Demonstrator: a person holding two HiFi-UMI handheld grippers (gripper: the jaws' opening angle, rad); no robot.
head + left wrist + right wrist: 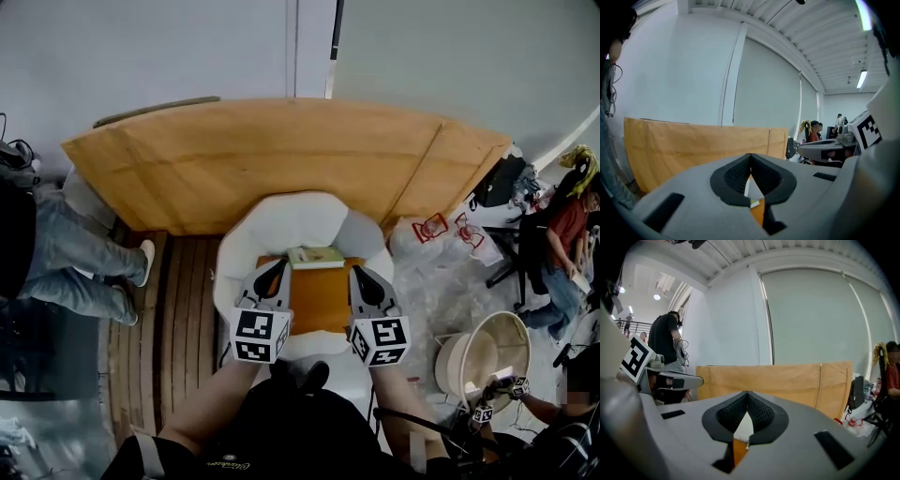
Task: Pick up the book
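Head view shows both grippers held side by side over the front of a white armchair (292, 220), pointing at its backrest. The left gripper (276, 271) has its jaws pressed together at the tips with nothing between them. In the left gripper view (750, 157) the dark ribbed pads meet in a peak, and only a sliver of white and orange shows below. The right gripper (362, 277) is closed and empty as well; the right gripper view (747, 393) shows its pads meeting the same way.

The left gripper hangs over the chair's left seat edge, near the left armrest, and the right one over the right seat edge, near the right armrest. Between them the orange seat cushion (319, 302) lies bare.

The book (315, 256) lies flat at the back edge of that cushion, just at the foot of the backrest. It sits past both sets of tips and between their lines, clear of both grippers. Its near long edge faces the open cushion, and the curved backrest and armrests wall it in behind and at the sides.

Behind the armchair stands a broad tan panel (281, 155). Left of the armchair is a plank floor (178, 300) with a bystander's legs (80, 258). Crumpled plastic bags (427, 239) crowd its right side, and a round tub (487, 356) stands further out.
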